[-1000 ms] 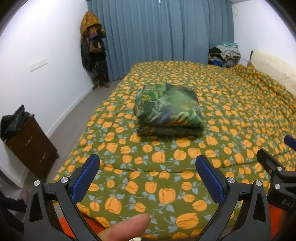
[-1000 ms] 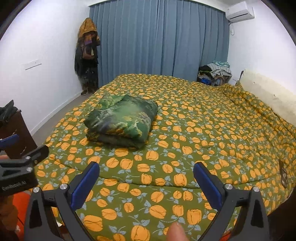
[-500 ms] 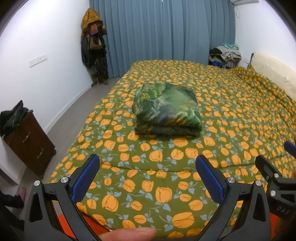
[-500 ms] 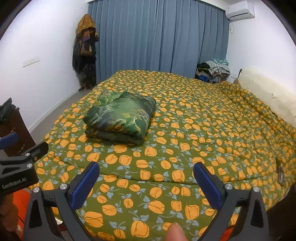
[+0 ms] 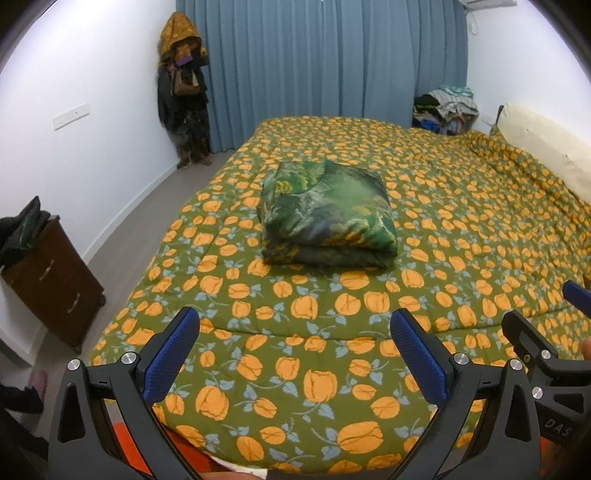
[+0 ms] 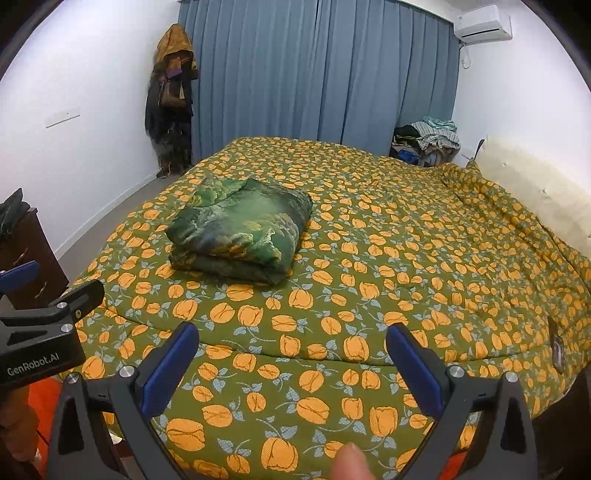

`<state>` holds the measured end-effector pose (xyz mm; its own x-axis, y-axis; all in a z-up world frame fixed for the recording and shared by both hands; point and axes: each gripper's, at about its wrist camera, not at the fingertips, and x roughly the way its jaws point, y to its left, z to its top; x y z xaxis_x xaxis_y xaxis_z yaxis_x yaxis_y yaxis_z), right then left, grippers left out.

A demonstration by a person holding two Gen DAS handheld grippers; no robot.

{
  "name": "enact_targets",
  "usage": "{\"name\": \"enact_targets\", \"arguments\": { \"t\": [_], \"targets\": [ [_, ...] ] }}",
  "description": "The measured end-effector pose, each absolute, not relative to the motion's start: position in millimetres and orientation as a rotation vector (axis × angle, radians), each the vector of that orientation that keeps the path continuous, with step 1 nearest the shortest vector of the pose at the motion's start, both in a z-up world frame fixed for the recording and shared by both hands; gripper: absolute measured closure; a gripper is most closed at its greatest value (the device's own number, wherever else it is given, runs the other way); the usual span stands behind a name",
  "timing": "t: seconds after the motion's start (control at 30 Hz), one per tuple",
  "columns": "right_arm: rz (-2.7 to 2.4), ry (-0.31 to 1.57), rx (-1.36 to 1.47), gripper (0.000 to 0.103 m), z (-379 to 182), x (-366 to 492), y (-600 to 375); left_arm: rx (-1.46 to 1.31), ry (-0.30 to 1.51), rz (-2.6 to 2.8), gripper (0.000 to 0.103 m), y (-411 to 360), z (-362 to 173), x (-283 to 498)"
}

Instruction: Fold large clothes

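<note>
Both grippers, left gripper (image 5: 293, 349) and right gripper (image 6: 291, 349), wide apart, empty, off the bed (image 5: 480, 229) edge, folded garment (image 5: 327, 216) well beyond.

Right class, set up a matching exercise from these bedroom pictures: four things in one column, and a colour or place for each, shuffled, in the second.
Column one:
1. folded garment
2. curtain
3. air conditioner
4. wooden cabinet

Column two:
A. blue, behind the bed
B. brown, by the left wall
C. dark green, lying on the bedspread
D. white, high on the wall at right

Pairs: 1-C, 2-A, 3-D, 4-B
</note>
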<state>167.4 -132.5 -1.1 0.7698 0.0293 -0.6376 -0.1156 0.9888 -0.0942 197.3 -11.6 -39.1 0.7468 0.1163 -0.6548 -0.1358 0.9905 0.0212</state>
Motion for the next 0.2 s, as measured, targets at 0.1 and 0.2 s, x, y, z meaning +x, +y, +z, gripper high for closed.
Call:
{"name": "enact_targets", "arguments": {
  "t": [0.1, 0.2],
  "targets": [
    [0.080, 0.690, -0.127, 0.000, -1.0, 168.4, -132.9, -0.037, 0.711, 0.139, 0.000, -11.0, -40.4, 197.8],
    [0.076, 0.691, -0.117, 0.000, -1.2, 170.3, -134.7, -0.021, 0.702, 0.142, 0.000, -11.6, -40.5, 197.7]
  ]
}}
